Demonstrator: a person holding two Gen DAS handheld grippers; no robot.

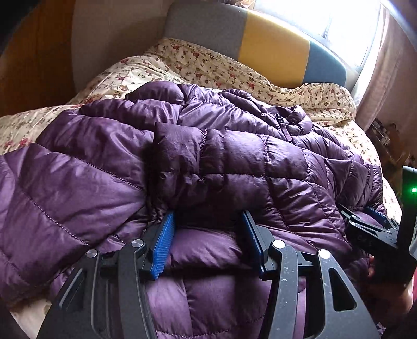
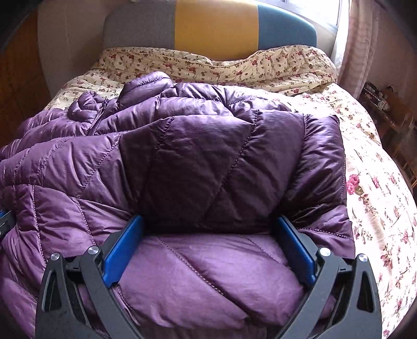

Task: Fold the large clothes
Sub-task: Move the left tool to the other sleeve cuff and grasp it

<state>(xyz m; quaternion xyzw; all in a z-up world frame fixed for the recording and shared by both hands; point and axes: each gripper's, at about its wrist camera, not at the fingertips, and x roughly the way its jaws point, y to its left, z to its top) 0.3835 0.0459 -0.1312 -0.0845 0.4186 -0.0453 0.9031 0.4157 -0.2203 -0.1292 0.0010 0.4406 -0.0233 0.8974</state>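
Spreading across the bed (image 2: 378, 208) in front of me is its floral cover (image 1: 182, 62), running back to a headboard (image 2: 216, 26) in grey, yellow and blue panels. A window (image 1: 338, 18) glares bright to the right of it, with a pale curtain (image 2: 357, 47) hanging beside.

On top of the cover lies the jacket (image 1: 234, 161), a purple quilted puffer, rumpled and filling most of both views. Its collar and zipper (image 2: 97, 117) sit toward the headboard. One quilted flap lies doubled over the body, its edge just ahead of my fingertips.

My left gripper (image 1: 208, 242) is down on the near part of the jacket, jaws spread wide, with a puffy panel bulging between the blue pads (image 1: 163, 247); the fabric is touched but not pinched. My right gripper (image 2: 208, 247) sits the same way farther right, jaws released and wide apart, a quilted panel swelling up between its pads (image 2: 122, 250). In the left view my right gripper (image 1: 365, 221) shows at the edge, resting on the jacket just beside the left one.
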